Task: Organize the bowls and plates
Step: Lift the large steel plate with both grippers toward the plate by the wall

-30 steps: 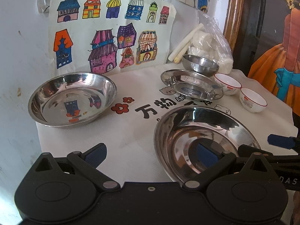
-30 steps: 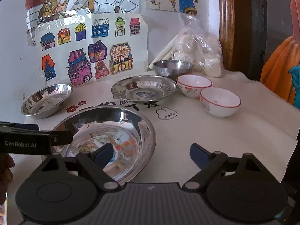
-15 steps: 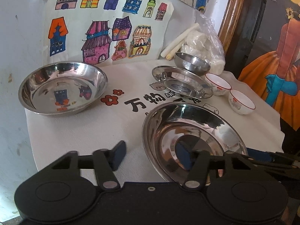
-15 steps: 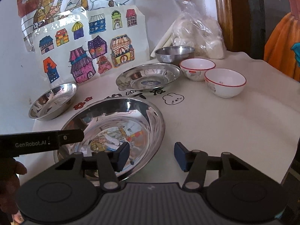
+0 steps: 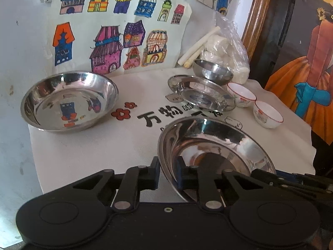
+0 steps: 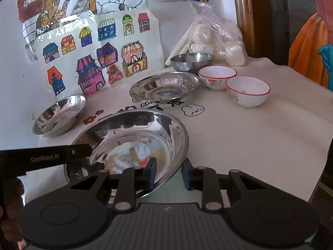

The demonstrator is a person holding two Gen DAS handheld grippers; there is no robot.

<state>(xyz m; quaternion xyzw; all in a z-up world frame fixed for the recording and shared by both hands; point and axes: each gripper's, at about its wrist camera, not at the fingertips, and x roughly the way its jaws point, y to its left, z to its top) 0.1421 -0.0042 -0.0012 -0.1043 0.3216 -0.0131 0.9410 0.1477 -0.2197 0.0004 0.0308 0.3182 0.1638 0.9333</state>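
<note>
At the far left of the table [image 5: 87,152], on its white printed cloth, a medium steel dish [image 5: 69,102] sits by itself below the taped-up drawing of coloured houses [image 5: 116,33]. Next comes my left gripper [image 5: 167,176], its fingers clenched on the near-left rim of the large steel plate [image 5: 210,145], one pad outside the rim and one inside. That plate lies at the front of the table, in the middle, and looks tilted, though I cannot tell if its base is clear of the cloth. My right gripper [image 6: 169,175] straddles the plate's near-right rim: the left finger sits inside the dish against the wall, while the right finger stands a little way off the outer edge, so I read this pair as nearly closed around the rim but not yet pinching it. Behind the large plate, a shallower steel plate [image 6: 164,88] rests flat on the printed lettering, and a small steel bowl [image 6: 191,61] stands just behind it. To the right are two white bowls with red rims [image 6: 217,77] [image 6: 247,91], side by side and close together. A clear bag of white lumps [image 6: 216,39] leans in the back corner.
</note>
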